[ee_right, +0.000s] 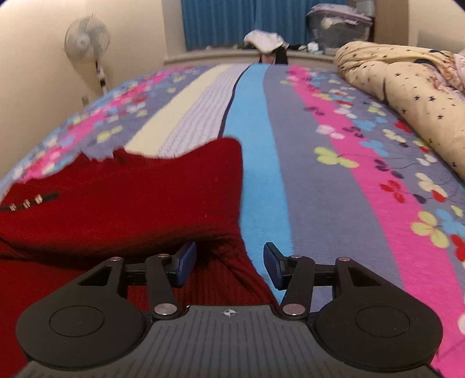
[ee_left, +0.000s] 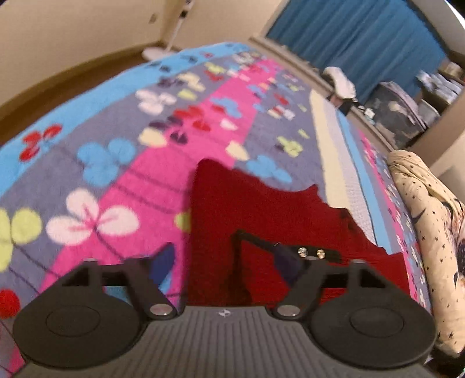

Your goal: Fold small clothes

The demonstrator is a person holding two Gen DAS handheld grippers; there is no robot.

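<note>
A dark red knitted garment [ee_left: 255, 209] lies on a bed covered by a floral blanket [ee_left: 116, 151] with pink, blue and grey stripes. A black trim with small metal studs [ee_left: 311, 251] runs across the garment. My left gripper [ee_left: 223, 261] hovers over the garment's left part, jaws wide open, pads touching nothing. In the right wrist view the red garment [ee_right: 130, 197] fills the left half, with the studded trim [ee_right: 26, 202] at its far left. My right gripper [ee_right: 229, 266] stands open astride the garment's bunched right edge, its right pad over the blue stripe.
A rolled cream duvet with black stars [ee_right: 407, 87] lies along the bed's right side. Beyond the bed are a standing fan [ee_right: 87, 37], a blue curtain [ee_right: 232, 20], a pile of white cloth [ee_right: 266, 40] on a ledge and a storage box [ee_right: 340, 29].
</note>
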